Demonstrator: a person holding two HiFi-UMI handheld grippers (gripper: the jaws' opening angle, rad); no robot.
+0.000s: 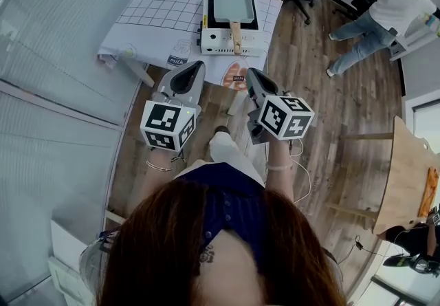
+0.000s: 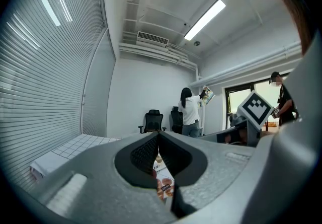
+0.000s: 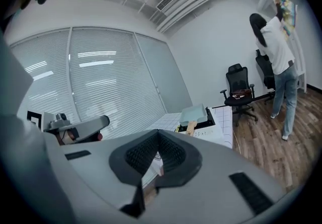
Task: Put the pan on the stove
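Wooden floor fills the head view; at upper centre a table [image 1: 155,12] carries a stove [image 1: 227,41] with the pan [image 1: 232,3] on top, its handle towards the person. The left gripper [image 1: 197,64] and right gripper [image 1: 250,72] sit mid-frame, short of the table. Left gripper view: jaws pressed together, nothing between. Right gripper view: jaws likewise together and empty, pan at centre on the stove.

R gripper [image 3: 158,140]: jaws shut tip to tip, nothing btwn. Beyond them a pale rectangular pan [image 3: 194,114] sits on a black stove [image 3: 210,120], wooden handle twd camera, on grid-cloth table [image 3: 224,121]. L gripper [image 3: 75,128] at left. Person [image 3: 278,49] & office chair [image 3: 238,87] far right.
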